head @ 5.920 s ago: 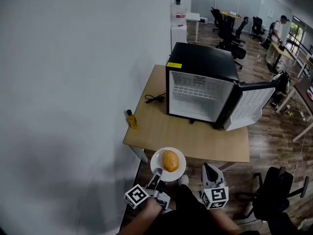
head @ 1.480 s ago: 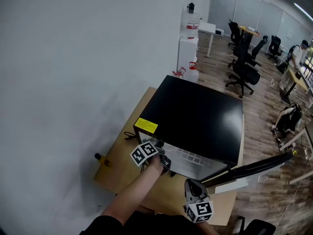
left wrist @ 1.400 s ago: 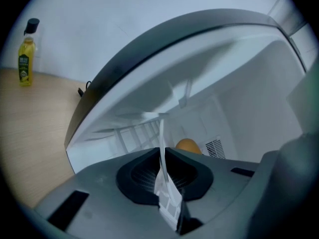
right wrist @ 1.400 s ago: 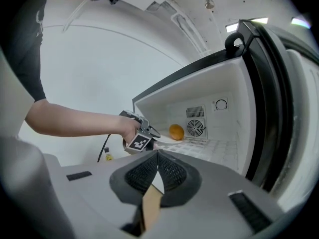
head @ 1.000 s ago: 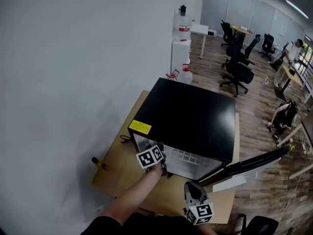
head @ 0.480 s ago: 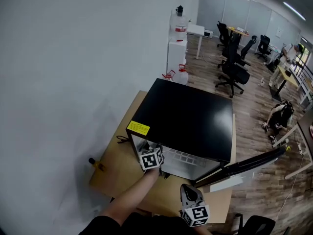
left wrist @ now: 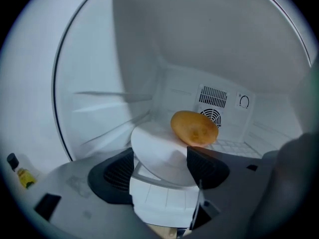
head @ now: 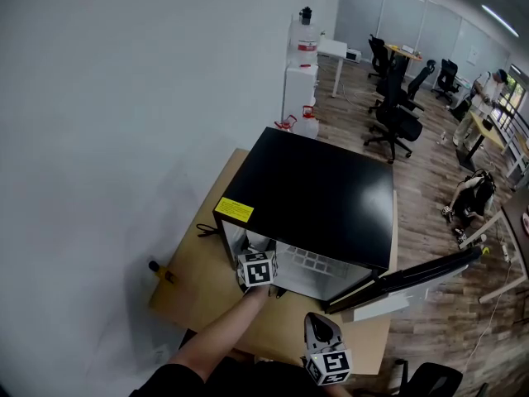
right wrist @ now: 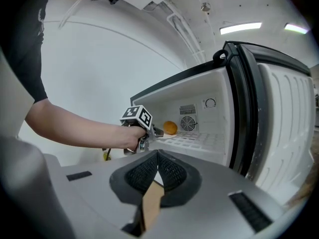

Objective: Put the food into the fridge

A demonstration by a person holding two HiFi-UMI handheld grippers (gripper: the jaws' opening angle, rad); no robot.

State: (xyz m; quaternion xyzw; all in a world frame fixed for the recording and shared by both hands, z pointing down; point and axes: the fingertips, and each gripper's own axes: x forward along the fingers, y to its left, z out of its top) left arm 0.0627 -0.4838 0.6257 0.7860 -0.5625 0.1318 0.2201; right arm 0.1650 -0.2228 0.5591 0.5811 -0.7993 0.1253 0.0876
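An orange round food (left wrist: 194, 127) lies on a white plate (left wrist: 157, 148) that rests on the wire shelf (left wrist: 234, 144) inside the black mini fridge (head: 322, 193). My left gripper (left wrist: 159, 168) reaches into the fridge mouth. Its jaws are opening, and the plate's near rim still lies between the pads without being pressed. The right gripper view shows the left gripper (right wrist: 149, 132), the plate (right wrist: 167, 135) and the food (right wrist: 170, 127) from the side. My right gripper (right wrist: 157, 171) is shut on nothing and hangs low in front of the table (head: 198, 279).
The fridge door (head: 413, 284) stands wide open to the right. A small yellow bottle (head: 159, 270) stands at the table's left edge near the wall. Office chairs (head: 397, 110) and desks fill the room behind the fridge.
Since the earliest frame, the plate with the food went from in front of the table into the fridge. Over the last second the left gripper has stayed at the fridge mouth.
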